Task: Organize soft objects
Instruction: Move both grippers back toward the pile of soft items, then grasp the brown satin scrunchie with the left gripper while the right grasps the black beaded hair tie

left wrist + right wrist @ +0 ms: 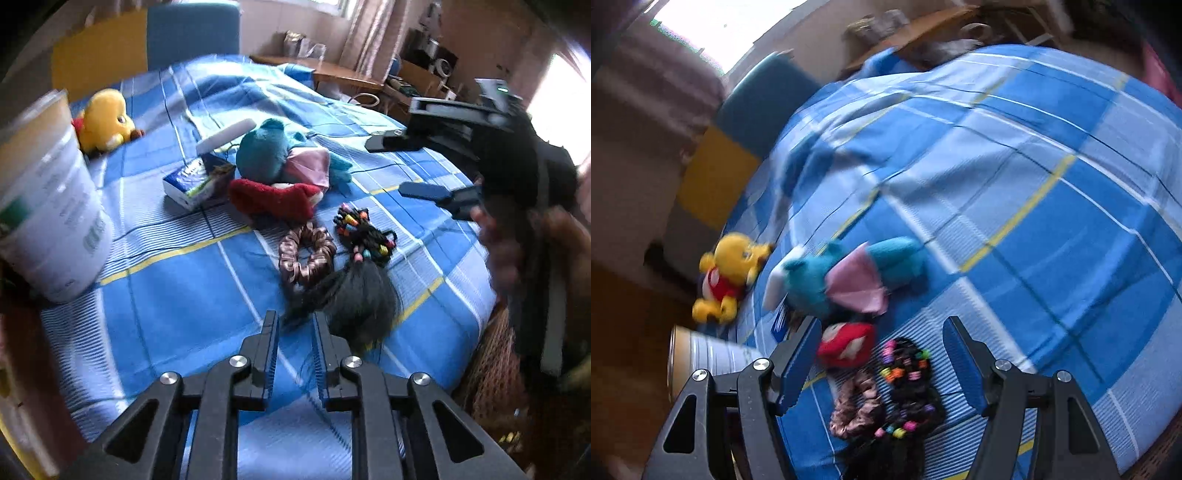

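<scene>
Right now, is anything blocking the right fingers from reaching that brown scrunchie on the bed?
Nothing visible does. The right gripper is open above the brown scrunchie, with only a beaded black hair tie lying beside it.

— Somebody's bedroom, this?
— Looks it: a bed under a blue checked cover, plush toys on it, curtains at the window, a cluttered desk beyond.

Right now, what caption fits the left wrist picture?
Left tongs hover open above black hairpiece on blue plaid bed.
</scene>
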Demonstrator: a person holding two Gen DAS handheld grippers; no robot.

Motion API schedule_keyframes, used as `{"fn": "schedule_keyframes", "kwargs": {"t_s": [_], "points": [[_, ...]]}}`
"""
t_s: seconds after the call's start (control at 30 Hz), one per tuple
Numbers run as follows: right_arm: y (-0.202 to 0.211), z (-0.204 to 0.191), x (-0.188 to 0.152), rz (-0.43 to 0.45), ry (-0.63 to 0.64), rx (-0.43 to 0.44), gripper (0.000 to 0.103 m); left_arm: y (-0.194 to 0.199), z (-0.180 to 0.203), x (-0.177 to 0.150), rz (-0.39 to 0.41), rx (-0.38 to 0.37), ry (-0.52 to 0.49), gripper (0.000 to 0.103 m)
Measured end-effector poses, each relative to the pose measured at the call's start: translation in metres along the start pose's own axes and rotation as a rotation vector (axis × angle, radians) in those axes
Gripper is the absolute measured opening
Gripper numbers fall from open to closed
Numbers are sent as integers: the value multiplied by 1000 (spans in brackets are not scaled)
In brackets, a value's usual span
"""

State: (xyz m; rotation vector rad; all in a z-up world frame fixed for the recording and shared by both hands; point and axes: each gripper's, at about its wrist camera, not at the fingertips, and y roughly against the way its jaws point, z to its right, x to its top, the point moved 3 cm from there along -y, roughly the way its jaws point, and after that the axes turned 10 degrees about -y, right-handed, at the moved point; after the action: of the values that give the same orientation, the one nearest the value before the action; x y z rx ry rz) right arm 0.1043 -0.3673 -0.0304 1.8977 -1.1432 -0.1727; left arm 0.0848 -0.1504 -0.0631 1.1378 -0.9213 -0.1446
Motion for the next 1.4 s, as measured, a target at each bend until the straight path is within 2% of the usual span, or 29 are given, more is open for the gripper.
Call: {"fn": "schedule_keyframes", "kwargs": {"t_s": [0.07,0.17,0.33,0.4,0.47,0.53,0.6,0.63,0.7,0.87,1.0,1.07,1.13,1.17,1.23,1.33,1.4], "points": [[0,-6,-3,5,30,-9,69,-8,0,10,-4,-10,9,18],[-3,-2,-3,-14,4,1,69,-27,4,26,-11,-22,-16,20],[-4,5,0,-19,-36,10,69,-63,7,43,-65,-21,-27,42],[-5,6,1,-24,-42,11,69,-70,10,47,-68,-23,-35,62],[-6,7,1,-27,-44,8,69,-76,14,50,-62,-18,-55,65],[-7,7,1,-29,-44,1,69,-82,15,51,-73,0,-70,62],[-9,9,1,-33,-48,-9,69,-91,11,49,-97,4,-70,40],[-10,10,1,-38,-48,-18,69,-90,9,48,-83,11,-73,37],[-14,11,0,-49,-44,-45,69,-85,1,43,-76,9,-61,22],[-38,5,-13,-158,36,-132,69,-64,-23,20,-59,26,12,21],[-58,0,-30,-241,138,-235,69,-40,-34,-12,-49,80,31,21],[-63,-4,-37,-258,193,-269,64,-31,-35,-25,-42,105,41,21],[-65,-8,-42,-258,235,-302,50,-22,-37,-41,-24,122,53,22],[-66,-10,-45,-258,265,-322,48,-19,-38,-48,-12,134,55,24],[-68,-15,-52,-274,300,-312,34,-13,-40,-60,6,139,76,24],[-73,-29,-66,-308,374,-265,33,-9,-41,-67,21,137,91,24],[-80,-33,-76,-336,434,-284,34,-8,-37,-70,38,158,49,24]]}}
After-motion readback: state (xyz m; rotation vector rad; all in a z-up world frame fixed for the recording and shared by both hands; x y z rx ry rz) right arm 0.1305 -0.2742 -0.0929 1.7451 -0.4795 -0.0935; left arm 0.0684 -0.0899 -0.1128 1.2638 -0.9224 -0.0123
